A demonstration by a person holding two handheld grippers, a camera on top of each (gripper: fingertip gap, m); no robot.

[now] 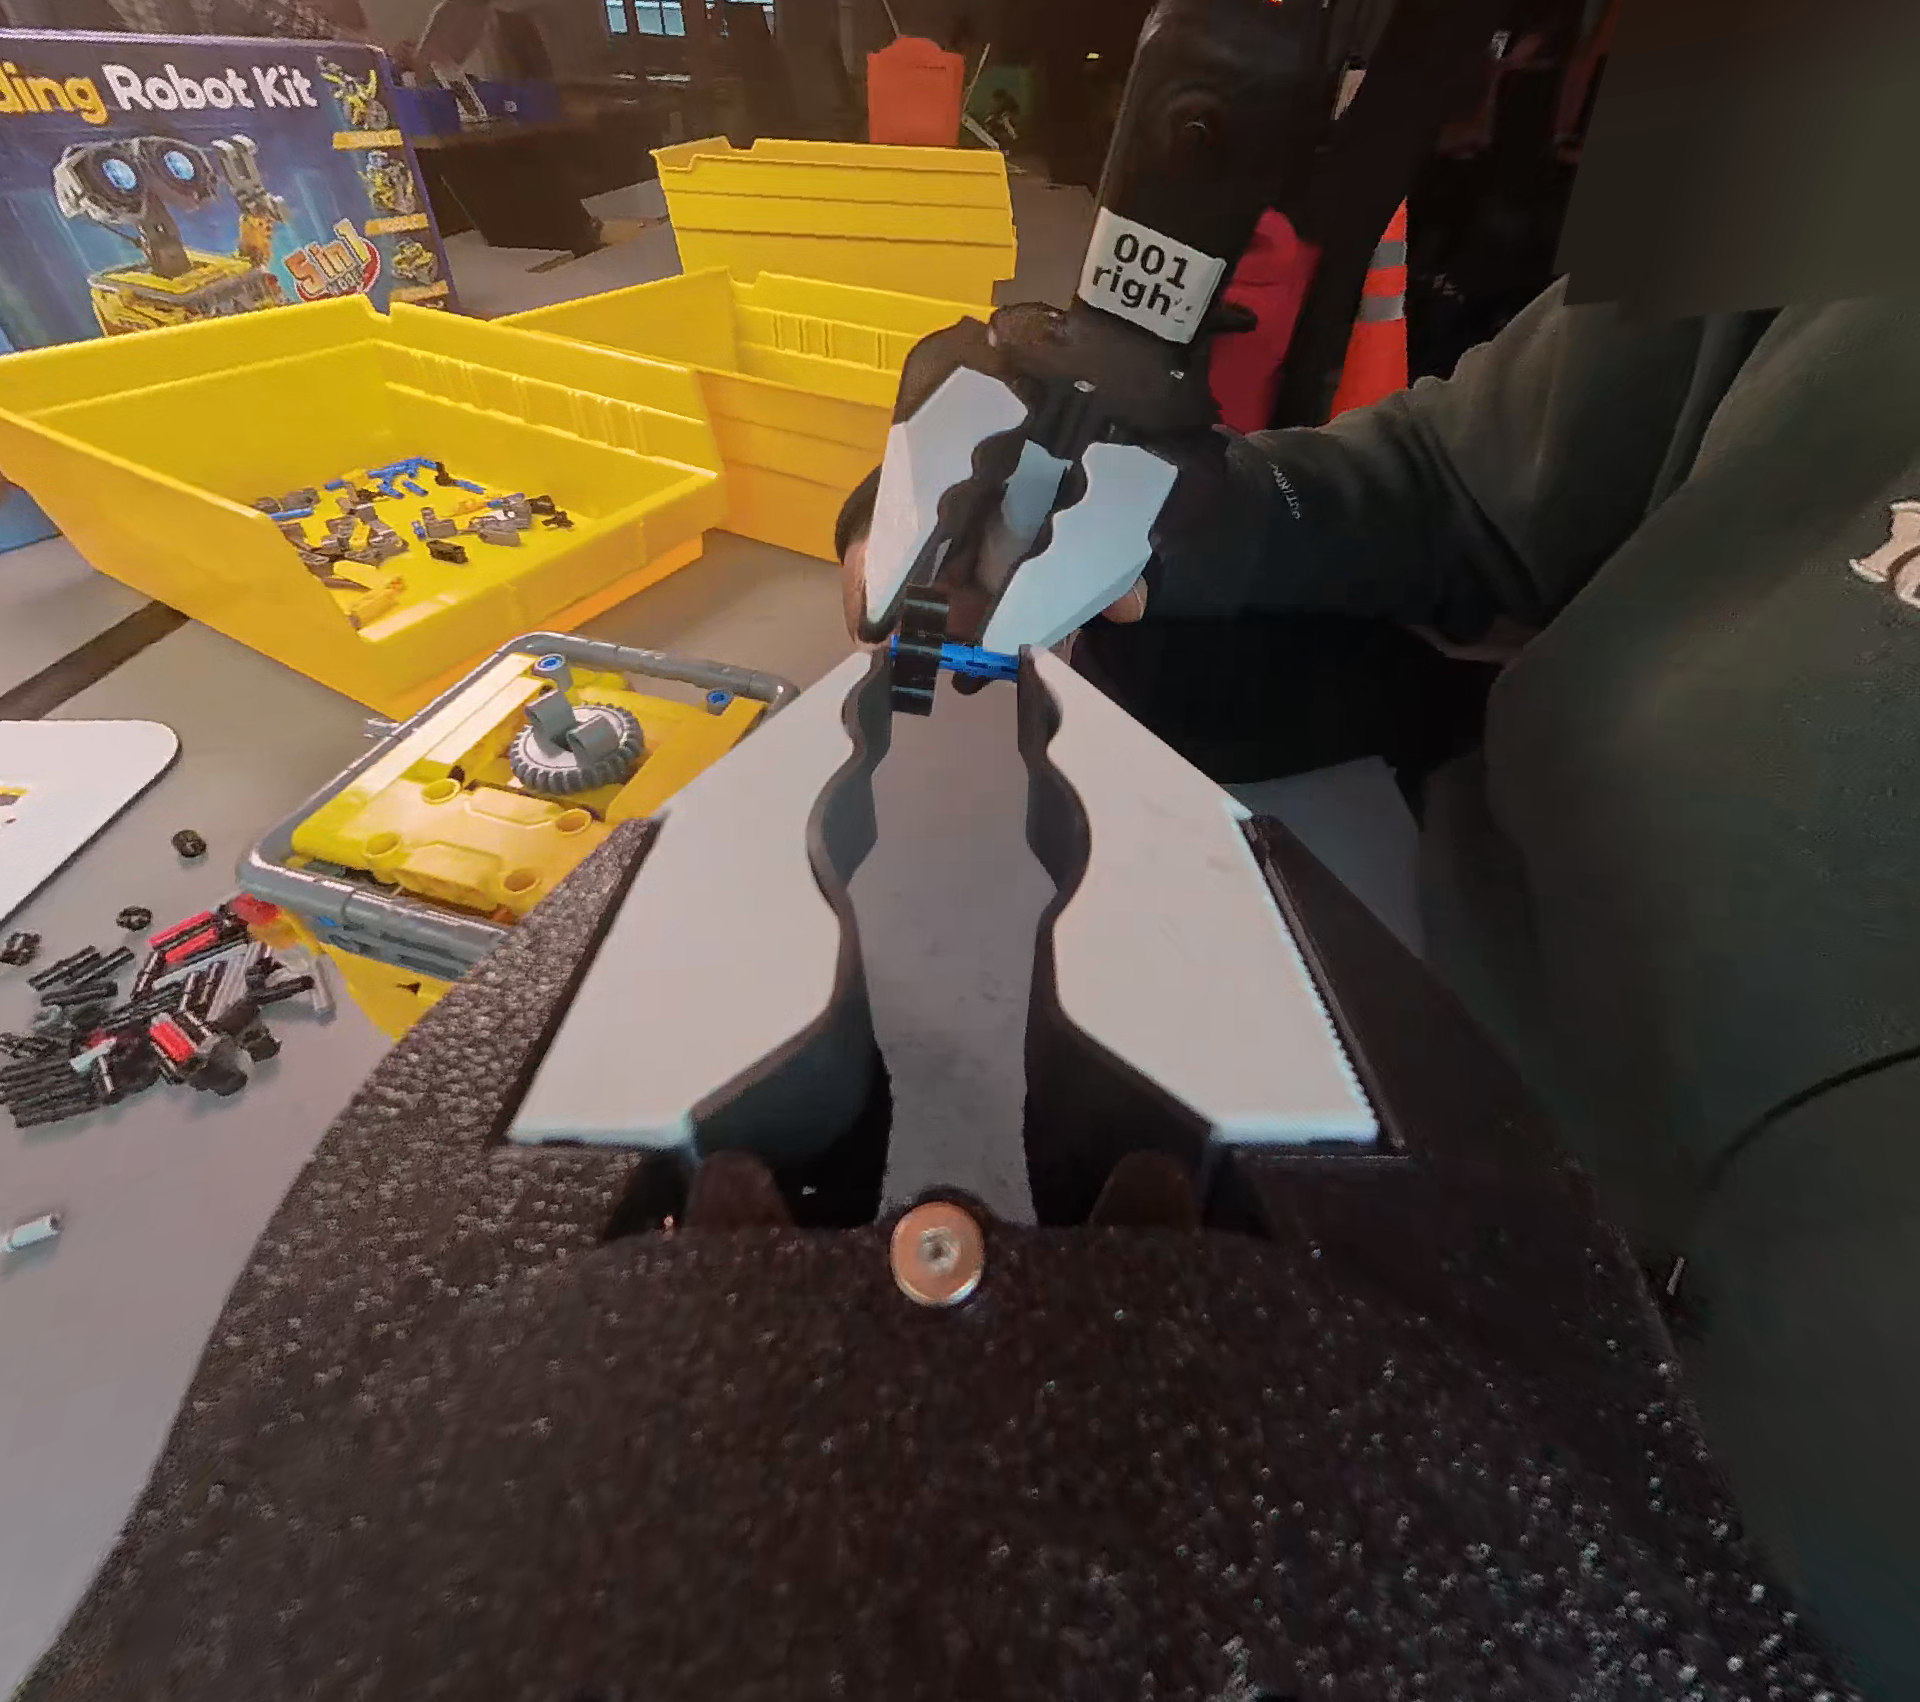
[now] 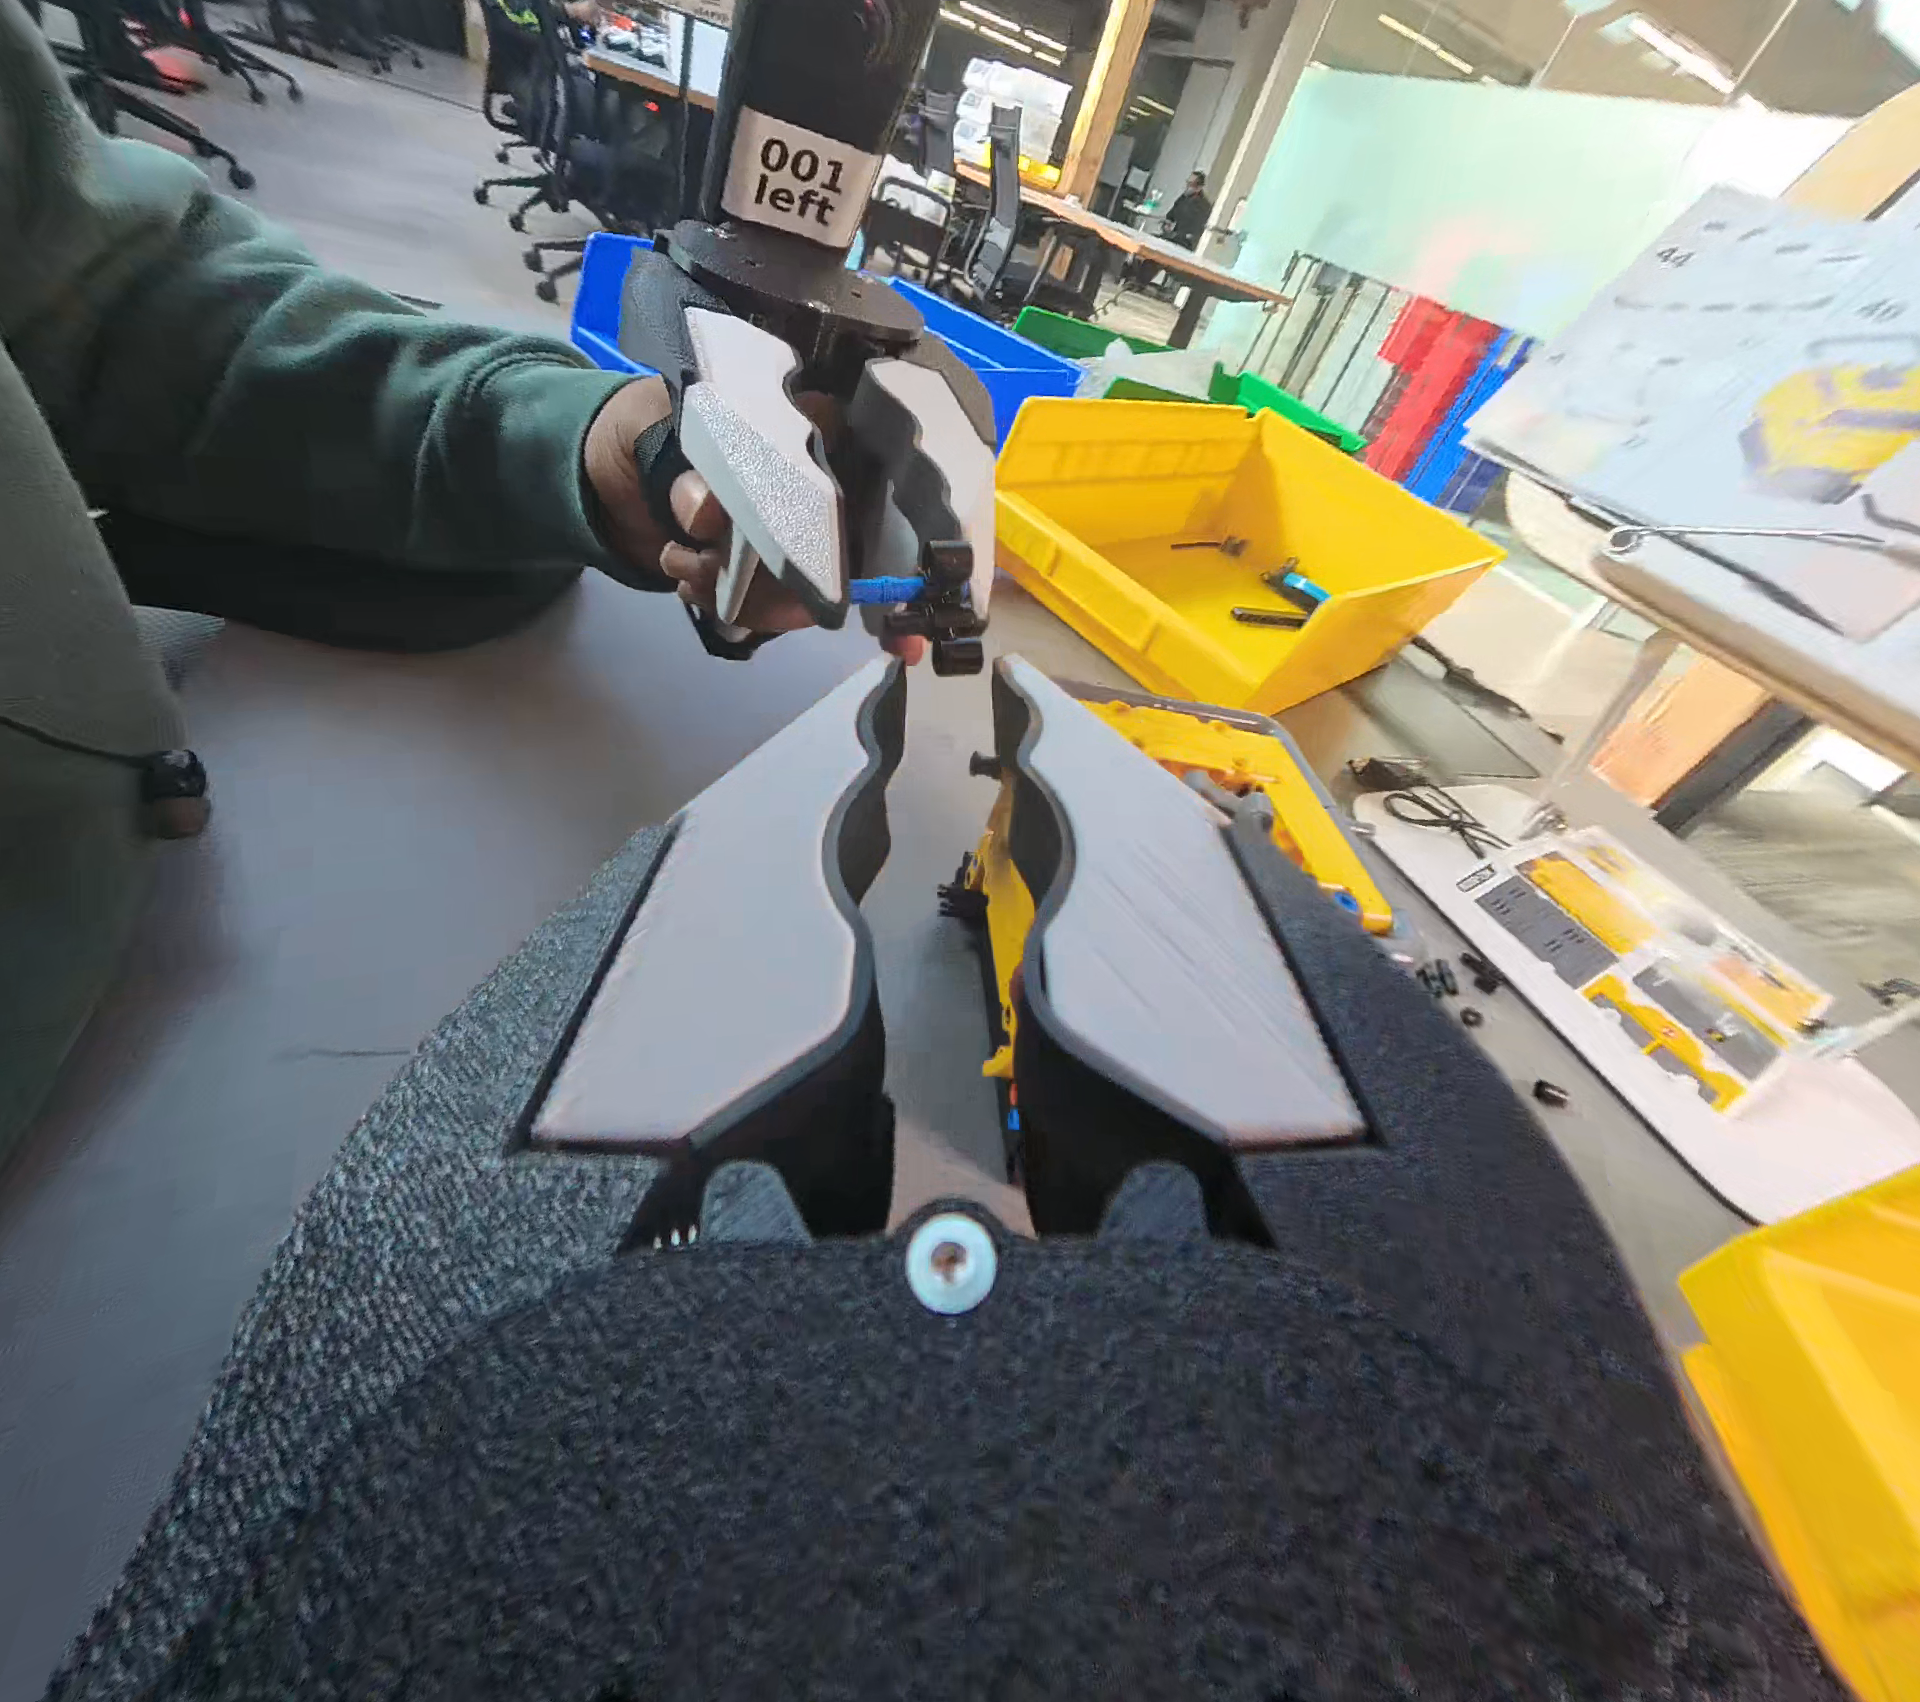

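Pinching a blue pin (image 1: 971, 662) with a black gear (image 1: 916, 650) between its tips, the left gripper (image 1: 951, 670) is narrowly parted. The right gripper (image 1: 940, 626) meets it tip to tip, jaws slightly apart about the gear. Beyond lie a yellow model (image 1: 488, 805) and a yellow bin (image 1: 343, 447).

Dark green sleeves (image 2: 312, 405); black textured grippers, pale grey jaws.

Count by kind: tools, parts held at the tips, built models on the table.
tools: 2 (left tool, right tool)
blue axle: 1
black piece on that axle: 1
yellow built model: 1
total: 5
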